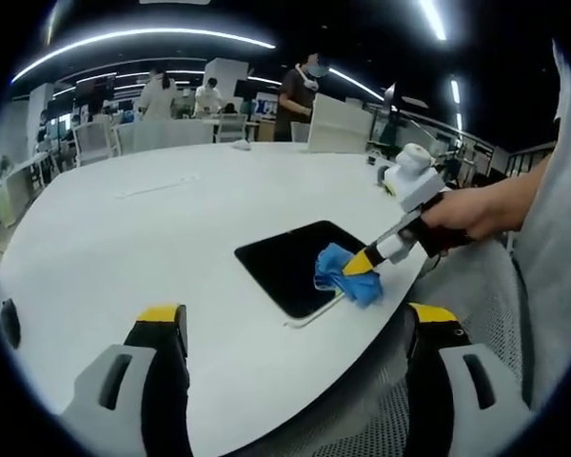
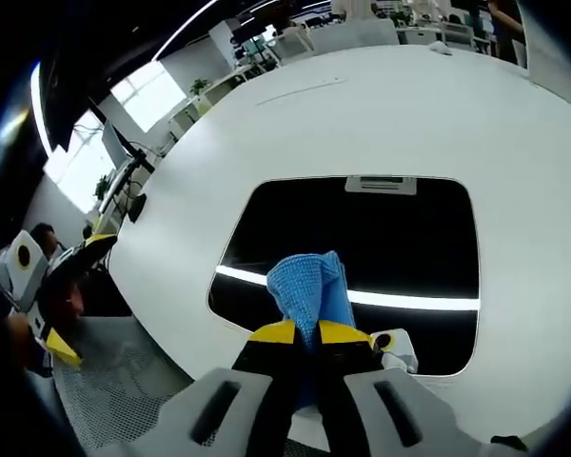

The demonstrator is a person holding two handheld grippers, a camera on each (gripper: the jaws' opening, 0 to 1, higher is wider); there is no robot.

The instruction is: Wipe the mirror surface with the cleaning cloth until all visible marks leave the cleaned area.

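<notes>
The mirror (image 2: pixel 400 257) is a dark rounded rectangle lying flat near the white counter's (image 2: pixel 381 114) edge, reflecting a bright ceiling-light streak. The cloth (image 2: pixel 309 286), blue and bunched, rests on the mirror's near part, pinched in the right gripper (image 2: pixel 305 338).

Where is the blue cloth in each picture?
Left gripper view: the blue cloth is right of the middle, on the mirror's near corner, held by the right claw.
Right gripper view: low in the middle, pinched in that claw.
Shared landmark: the dark mirror on the white table.
</notes>
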